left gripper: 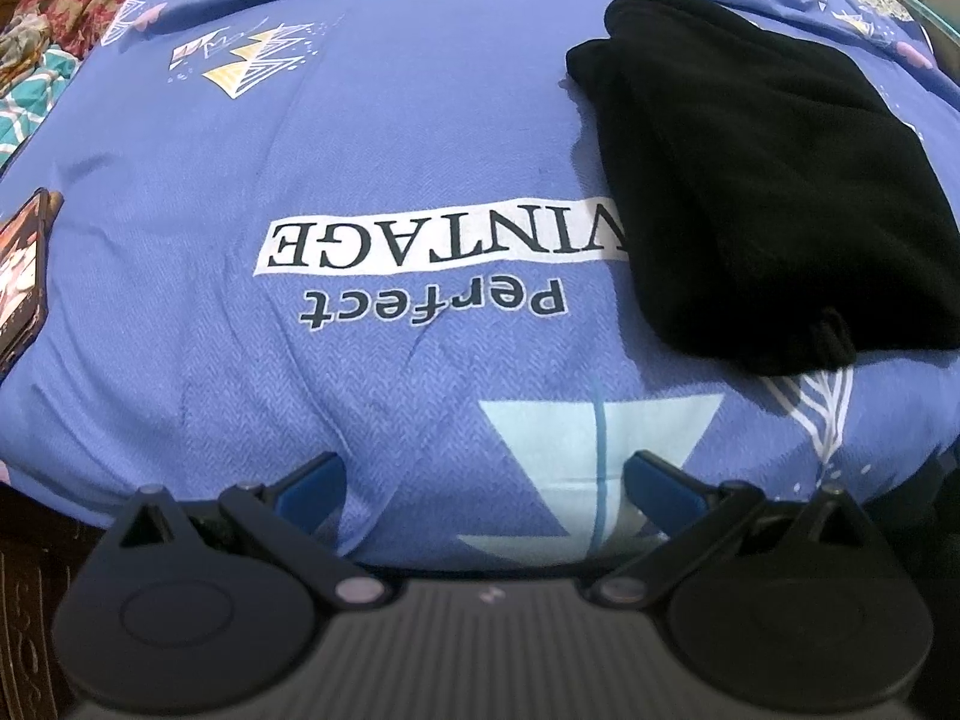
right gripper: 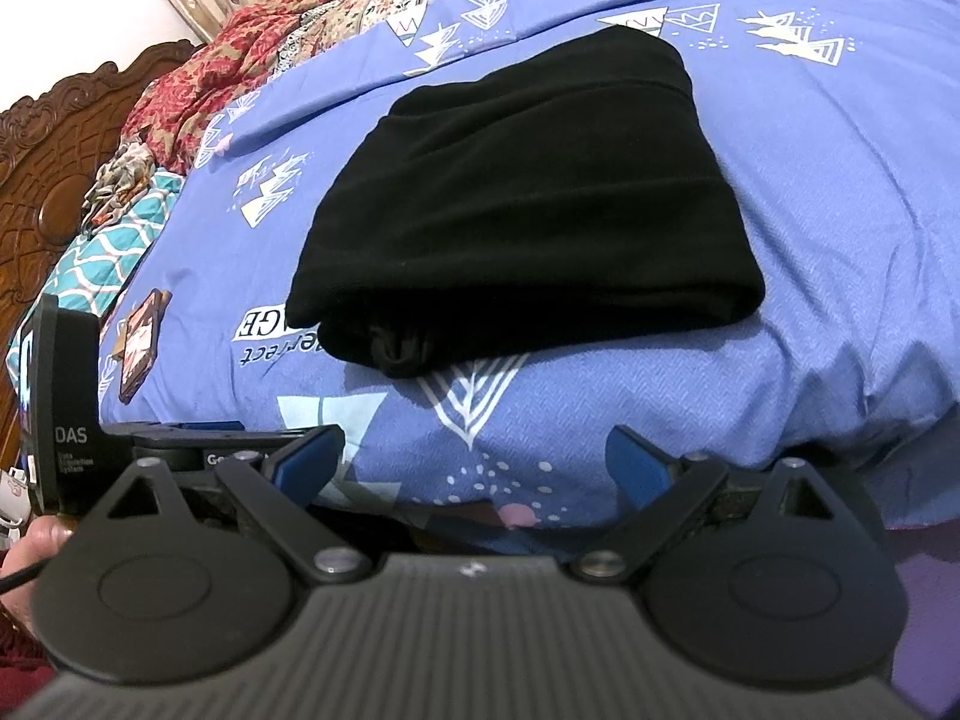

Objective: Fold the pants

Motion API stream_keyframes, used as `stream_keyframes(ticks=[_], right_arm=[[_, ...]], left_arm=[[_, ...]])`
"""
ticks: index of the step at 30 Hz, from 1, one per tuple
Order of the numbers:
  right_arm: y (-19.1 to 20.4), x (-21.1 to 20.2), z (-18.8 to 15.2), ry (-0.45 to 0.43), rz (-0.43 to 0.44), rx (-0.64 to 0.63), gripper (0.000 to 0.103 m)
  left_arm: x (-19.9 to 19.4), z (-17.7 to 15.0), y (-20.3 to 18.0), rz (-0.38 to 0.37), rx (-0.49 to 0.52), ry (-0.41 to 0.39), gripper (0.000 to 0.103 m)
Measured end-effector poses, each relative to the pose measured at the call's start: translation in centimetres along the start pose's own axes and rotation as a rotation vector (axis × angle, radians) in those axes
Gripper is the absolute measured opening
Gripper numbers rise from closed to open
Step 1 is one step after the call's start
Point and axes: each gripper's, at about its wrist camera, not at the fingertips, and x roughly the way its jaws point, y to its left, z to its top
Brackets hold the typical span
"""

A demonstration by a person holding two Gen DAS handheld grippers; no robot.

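Note:
The black pants [left gripper: 762, 180] lie folded into a compact rectangle on the blue printed bedsheet [left gripper: 372, 150]. In the right wrist view the pants [right gripper: 528, 204] sit straight ahead, with a bunched end at their near left corner. My left gripper [left gripper: 483, 477] is open and empty, low at the bed's near edge, left of the pants. My right gripper [right gripper: 474, 453] is open and empty, at the bed's near edge, just short of the pants. The left gripper's body [right gripper: 66, 408] shows at the left of the right wrist view.
A phone [left gripper: 21, 276] lies on the sheet at the left; it also shows in the right wrist view [right gripper: 141, 345]. Crumpled red patterned cloth [right gripper: 240, 42] and teal cloth [right gripper: 108, 252] lie at the far left. A carved wooden headboard [right gripper: 42, 162] stands behind.

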Motion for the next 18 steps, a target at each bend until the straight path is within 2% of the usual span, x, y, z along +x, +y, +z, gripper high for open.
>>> stream_keyframes(ticks=[7, 18], right_arm=[[0.05, -0.17, -0.04, -0.003, 0.001, -0.005, 0.097], [0.29, -0.2, -0.03, -0.009, -0.004, -0.009, 0.097]], left_arm=[[0.06, 0.07, 0.02, 0.0, 0.009, 0.009, 0.103], [-0.76, -0.16, -0.81, 0.013, 0.037, -0.022, 0.103]])
